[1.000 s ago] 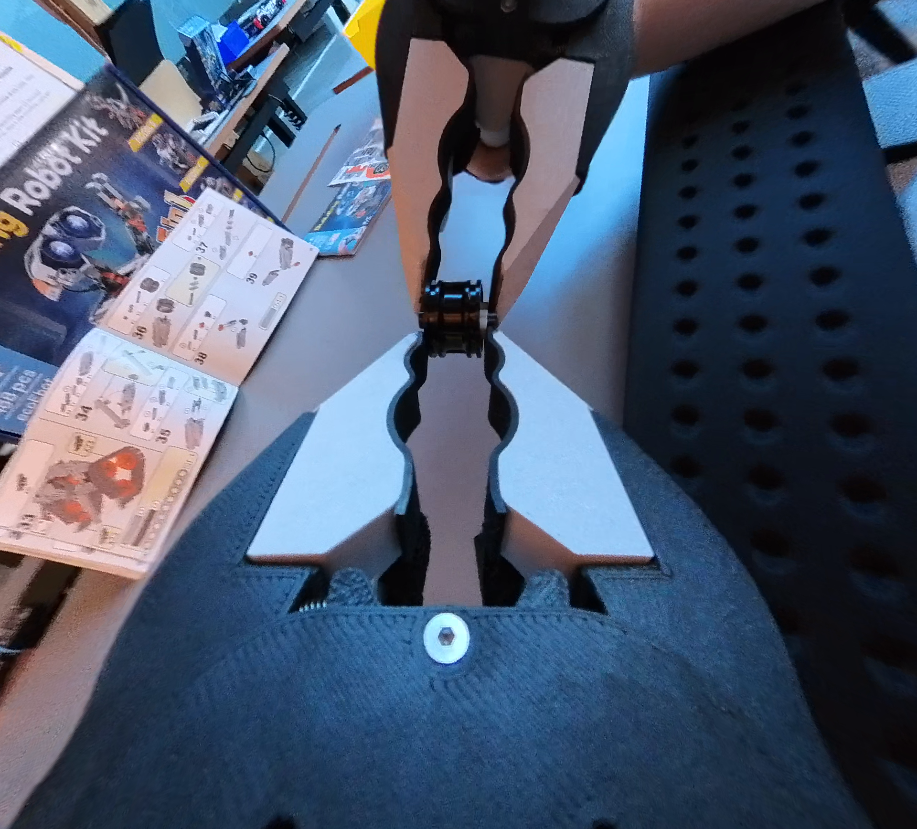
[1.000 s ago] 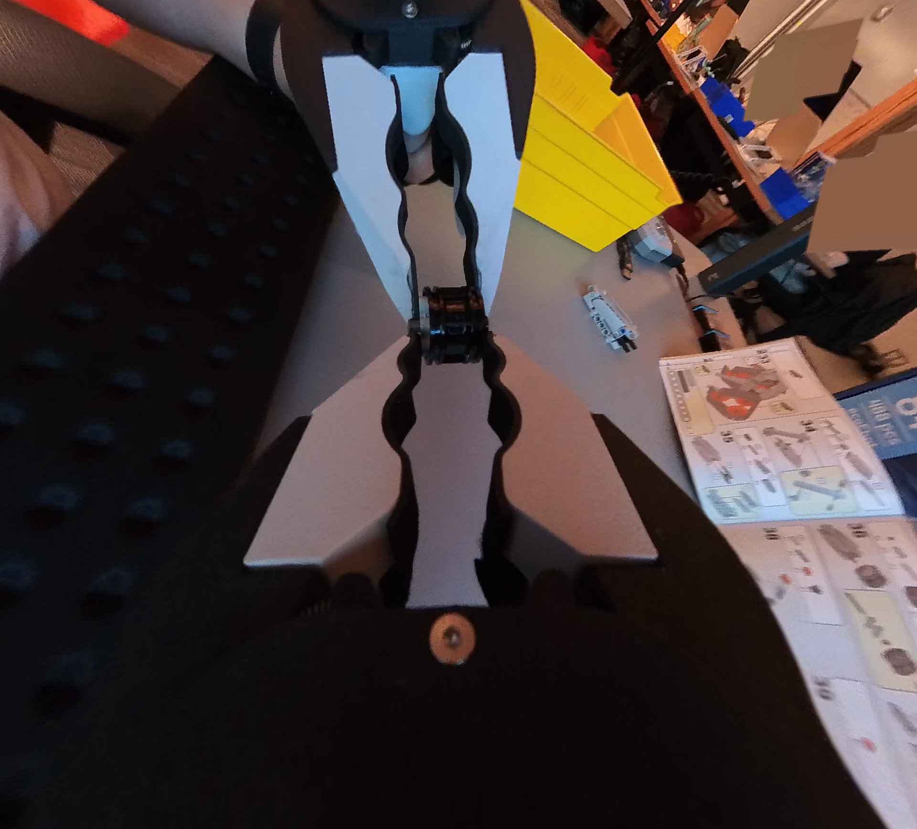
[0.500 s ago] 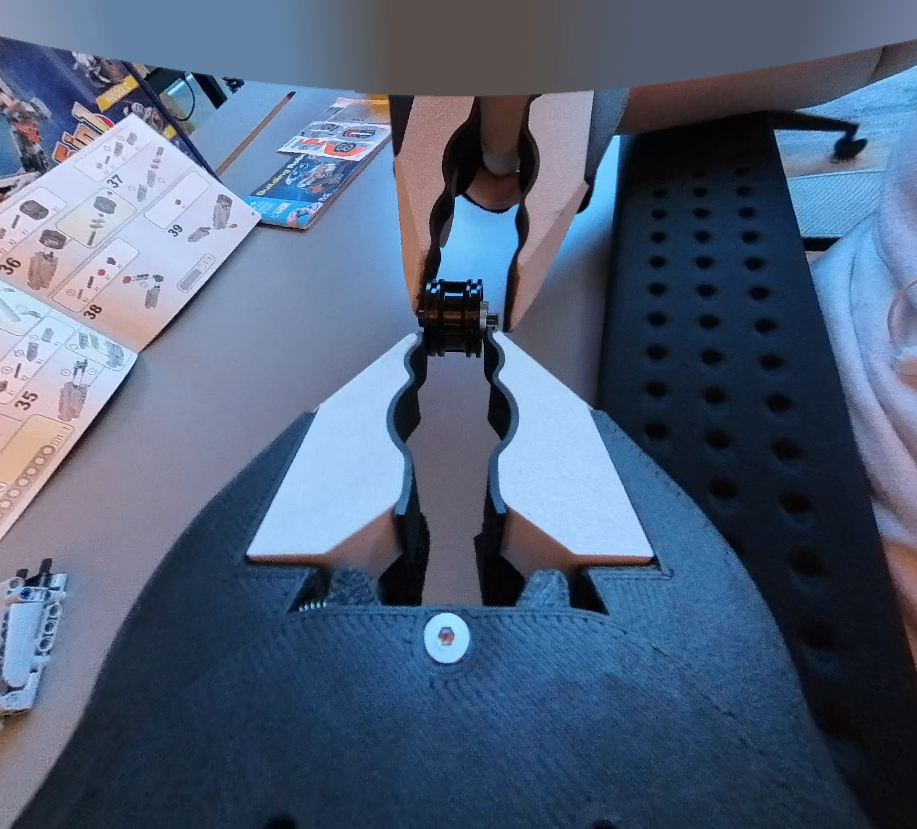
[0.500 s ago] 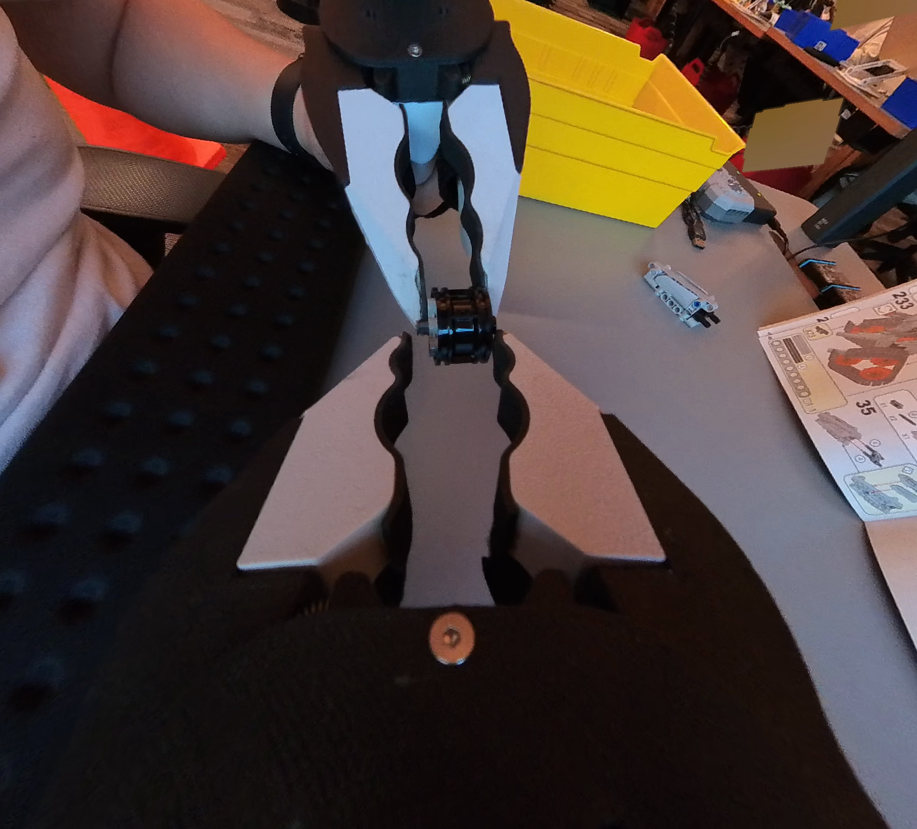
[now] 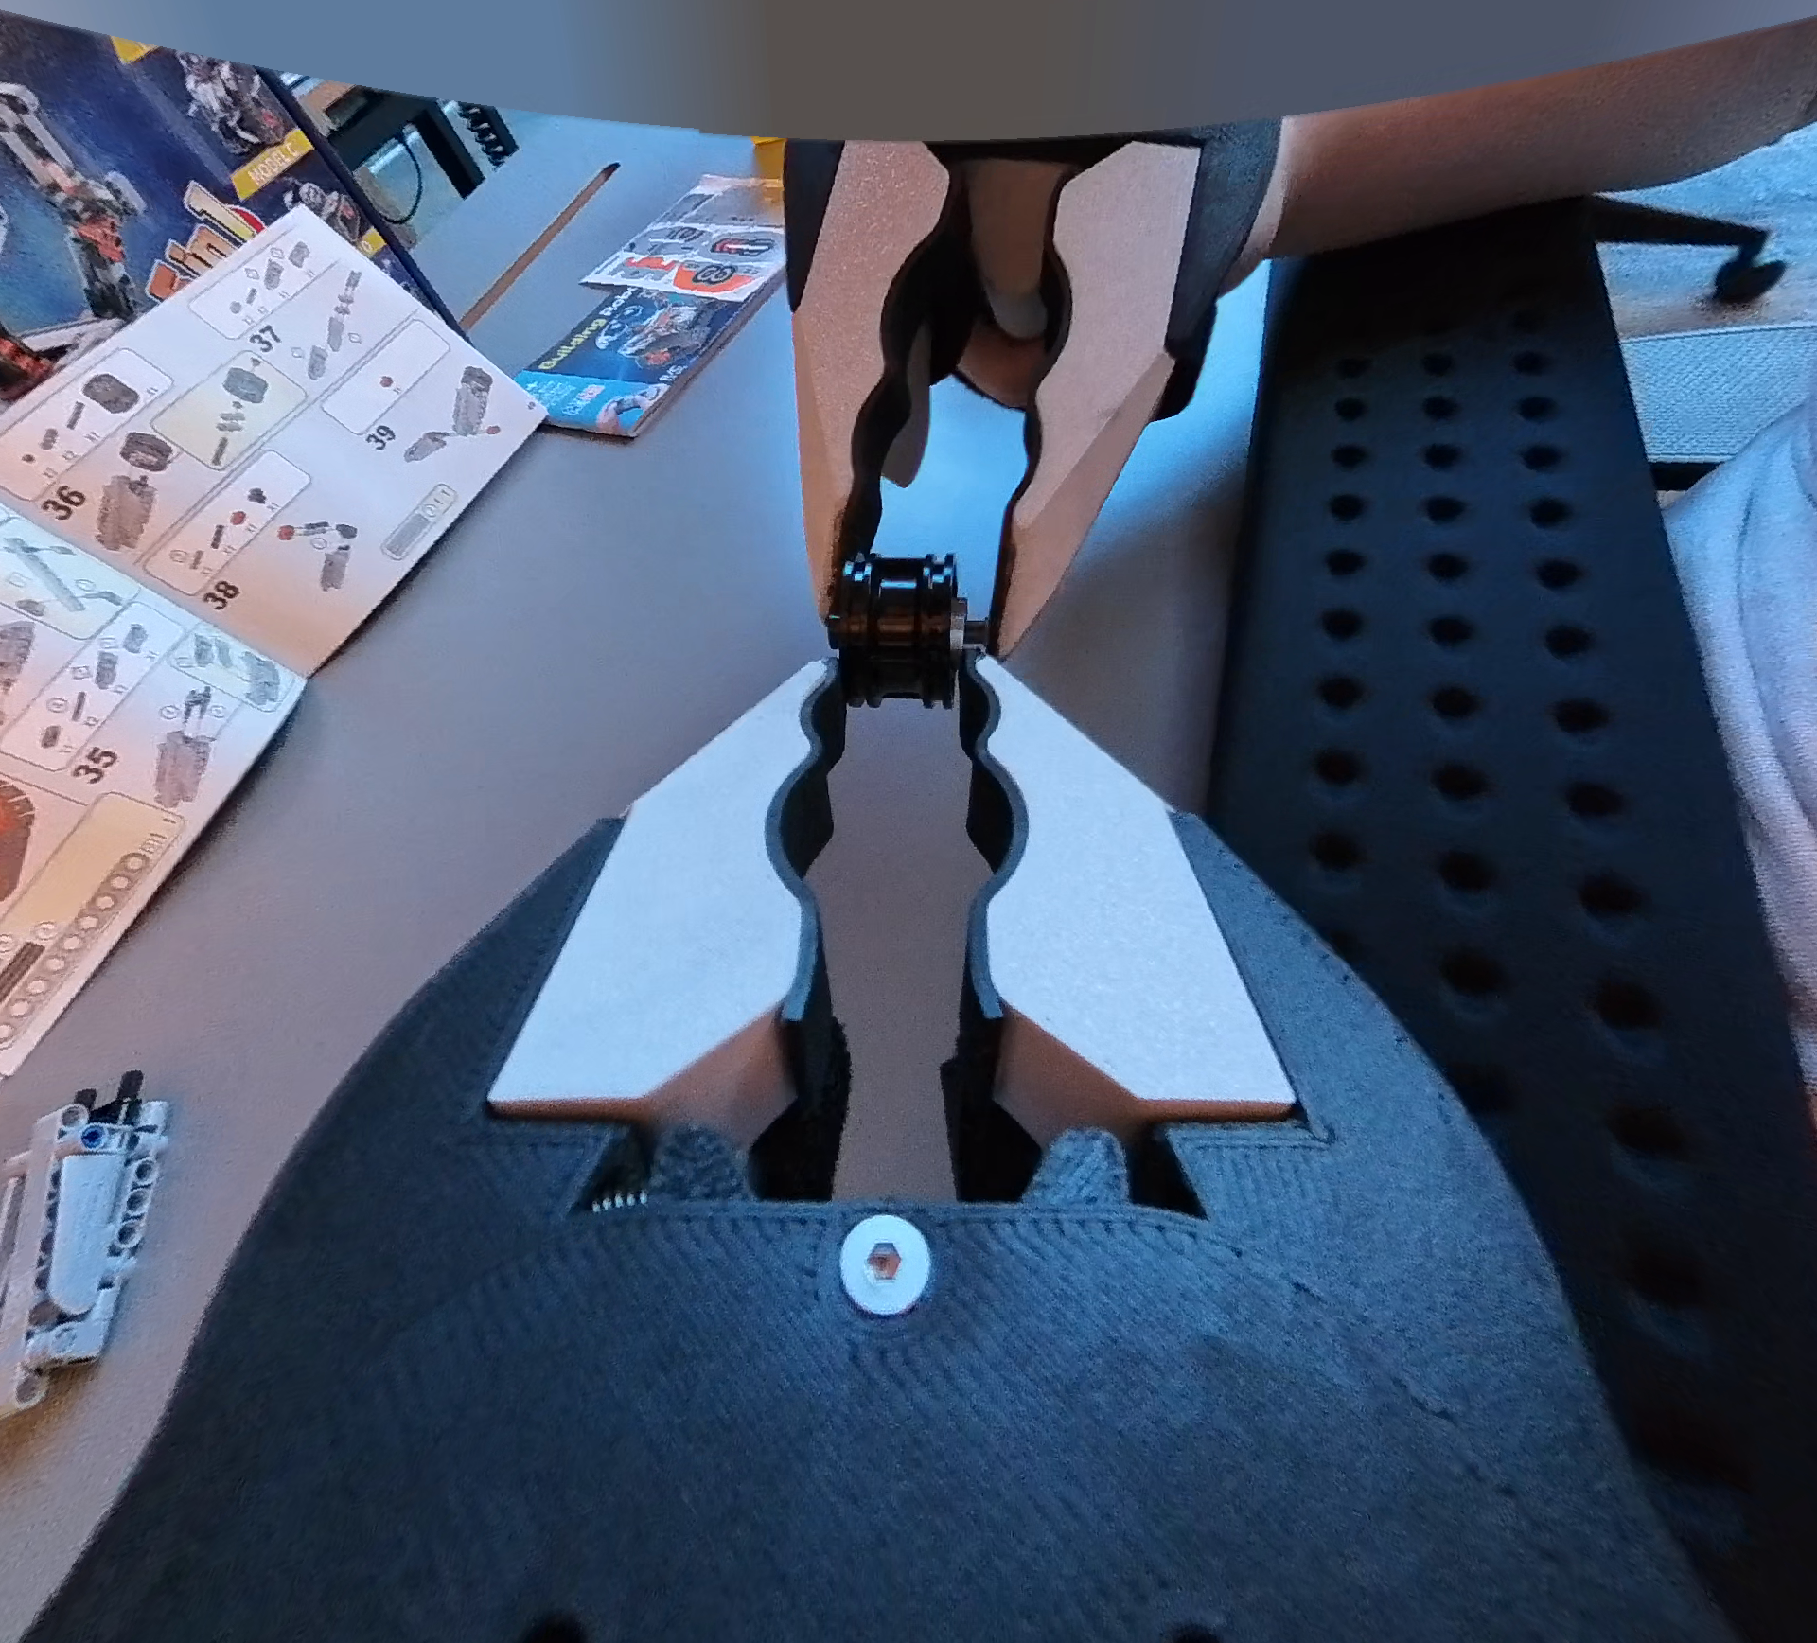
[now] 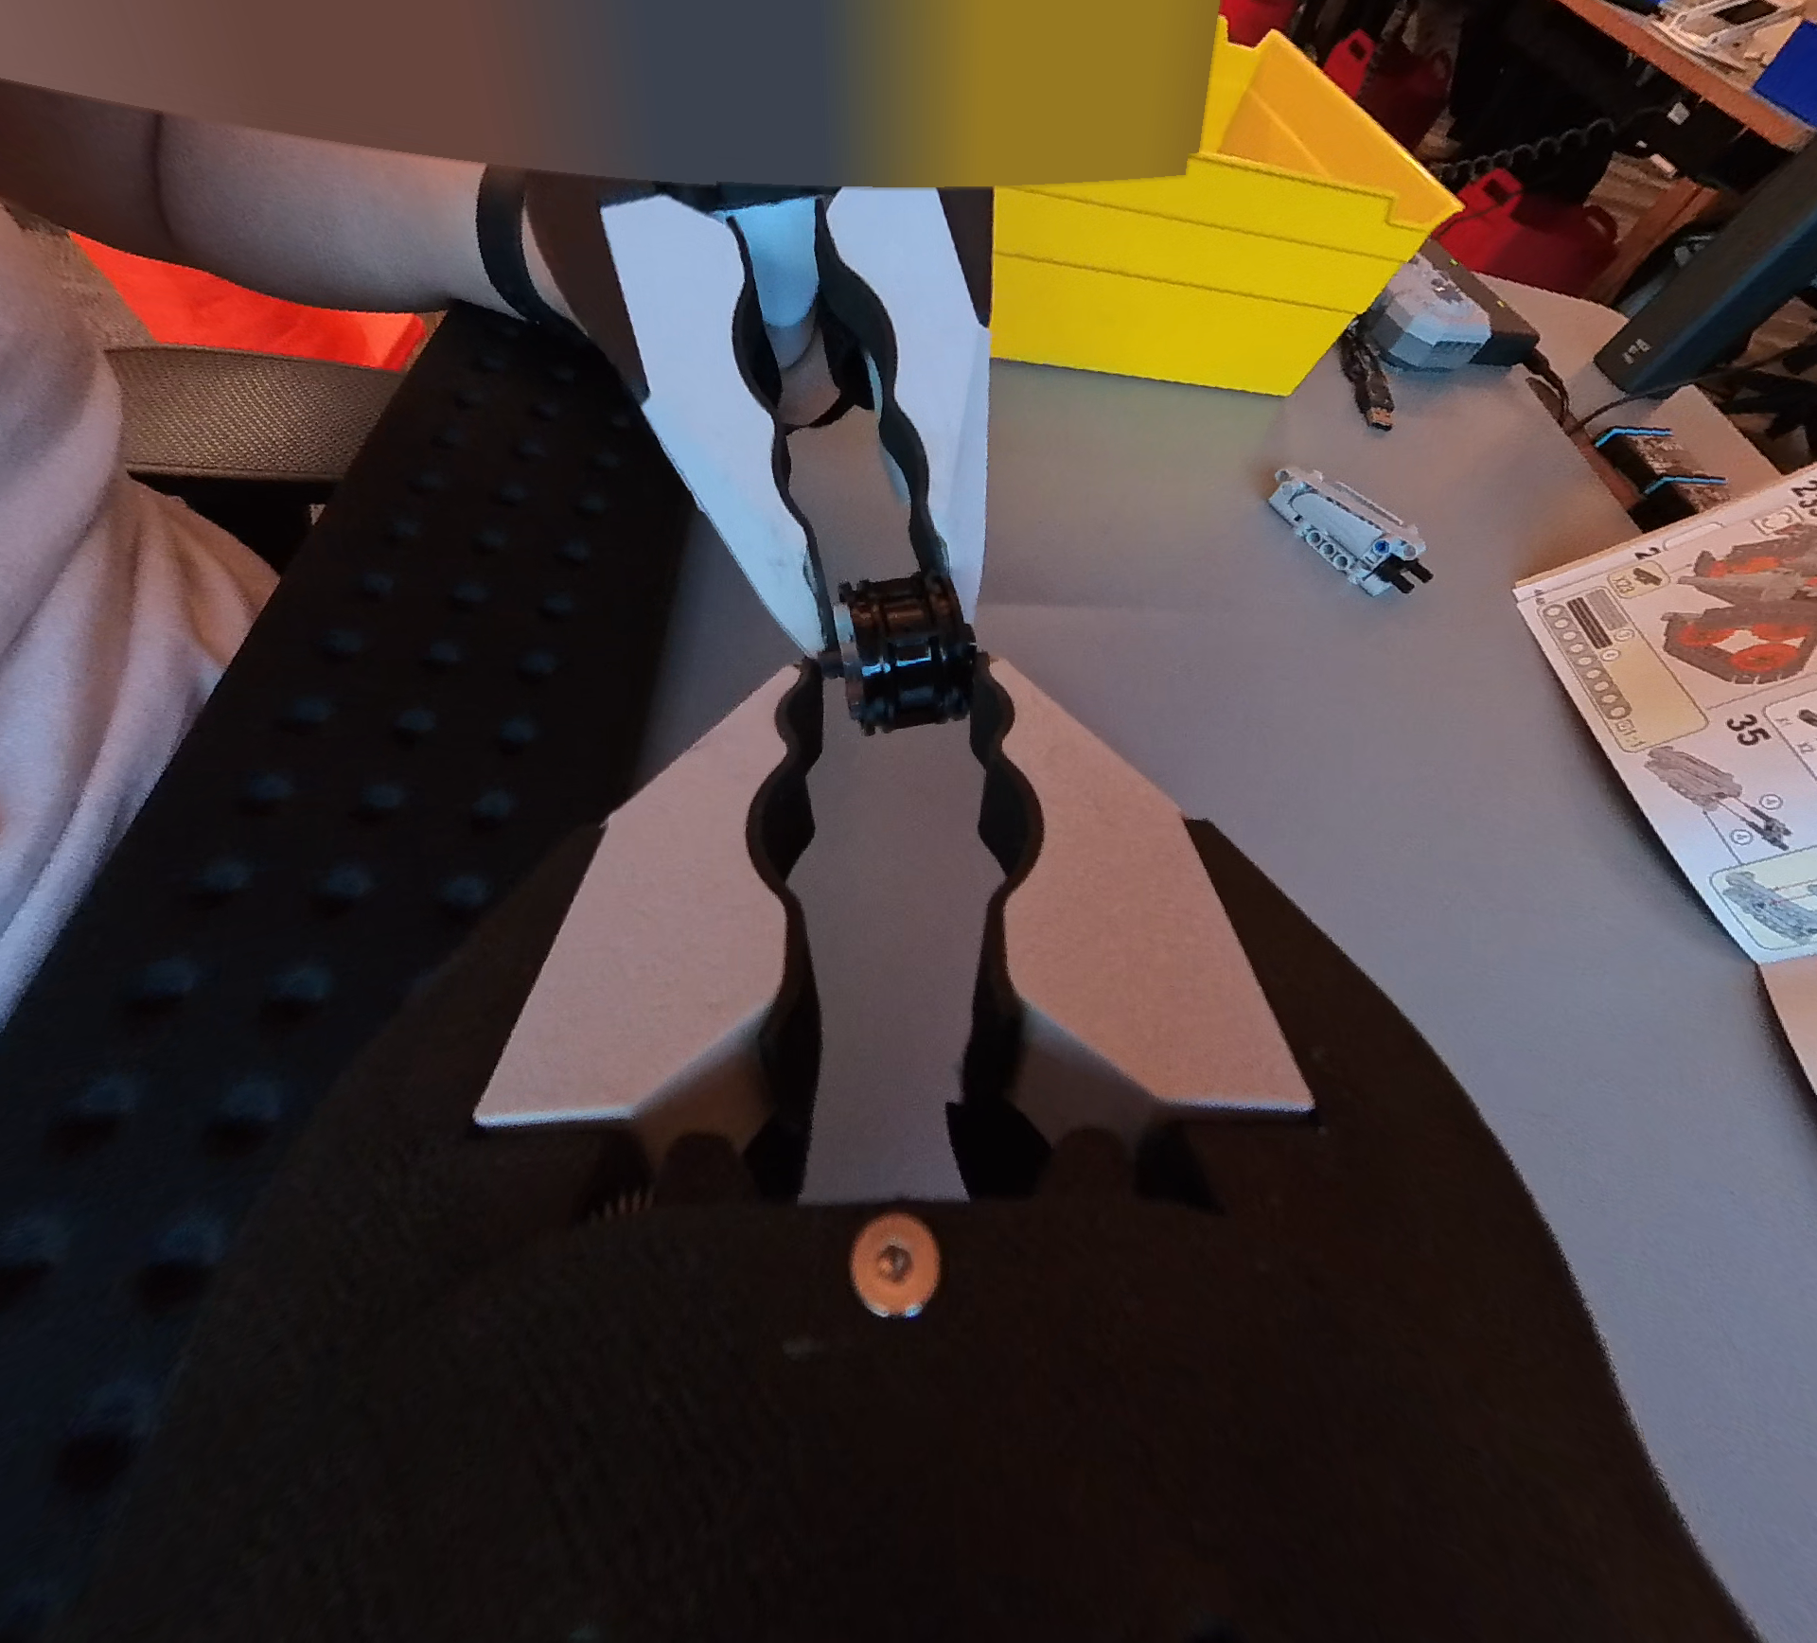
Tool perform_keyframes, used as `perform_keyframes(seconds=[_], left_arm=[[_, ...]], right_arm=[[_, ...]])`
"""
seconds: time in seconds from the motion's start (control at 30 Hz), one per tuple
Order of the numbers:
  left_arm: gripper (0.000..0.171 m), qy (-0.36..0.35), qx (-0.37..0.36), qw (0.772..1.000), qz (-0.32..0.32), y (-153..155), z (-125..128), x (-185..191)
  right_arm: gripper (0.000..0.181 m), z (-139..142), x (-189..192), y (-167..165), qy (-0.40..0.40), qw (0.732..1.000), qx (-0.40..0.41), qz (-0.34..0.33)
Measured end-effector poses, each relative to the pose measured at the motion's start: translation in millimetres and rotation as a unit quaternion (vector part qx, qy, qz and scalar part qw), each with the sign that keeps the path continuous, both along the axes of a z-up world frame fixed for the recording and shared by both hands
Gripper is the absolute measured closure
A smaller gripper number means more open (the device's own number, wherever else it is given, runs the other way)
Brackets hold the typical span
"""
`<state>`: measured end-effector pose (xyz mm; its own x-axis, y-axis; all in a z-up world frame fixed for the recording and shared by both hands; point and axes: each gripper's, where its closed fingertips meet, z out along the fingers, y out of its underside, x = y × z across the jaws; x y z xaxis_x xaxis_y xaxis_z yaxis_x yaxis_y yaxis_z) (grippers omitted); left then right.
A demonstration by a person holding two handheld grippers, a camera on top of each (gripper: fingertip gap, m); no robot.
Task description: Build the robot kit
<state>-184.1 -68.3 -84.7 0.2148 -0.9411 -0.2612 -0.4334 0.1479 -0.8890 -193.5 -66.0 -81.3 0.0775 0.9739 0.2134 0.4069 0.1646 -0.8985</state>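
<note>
A small black ribbed wheel hub [image 5: 893, 637] with a short grey axle stub hangs above the grey table [image 5: 551, 711]. My left gripper [image 5: 900, 670] and my right gripper [image 6: 897, 676] meet tip to tip on it. Both grip it from opposite sides. In the left wrist view the right gripper [image 5: 919, 617] comes in from the top. In the right wrist view the left gripper [image 6: 890, 617] comes in from the top, and the hub [image 6: 909, 660] sits between all four tips. A person's forearms show behind each gripper.
An open instruction booklet [image 5: 197, 514] and a toy kit box [image 5: 118, 170] lie left. A grey brick assembly [image 6: 1347, 529] lies on the table, with a yellow bin [image 6: 1180, 268] and a grey control unit [image 6: 1426, 313] beyond. A black perforated panel [image 5: 1475, 711] runs beside me. Less than 4 cm separates the two grippers' tips.
Both grippers have tilted and swung together, so more of the table, the booklet and the grey assembly show. The hold on the hub is unchanged.
</note>
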Motion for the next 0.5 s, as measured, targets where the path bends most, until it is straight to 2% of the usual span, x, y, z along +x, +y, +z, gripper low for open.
perform_keyframes(seconds=[0.27,0.5], left_arm=[[0.151,-0.011,-0.036,0.999,-0.006,-2.7,-1.6,-0.8],[0.151,0.003,-0.038,0.999,-0.001,-3.0,-7.6,-1.1]], right_arm=[[0.153,-1.9,-0.8,-2.4,-0.016,1.000,-0.013,0.000],[0.154,-8.8,-0.6,-2.8,-0.031,0.999,-0.024,0.001]])
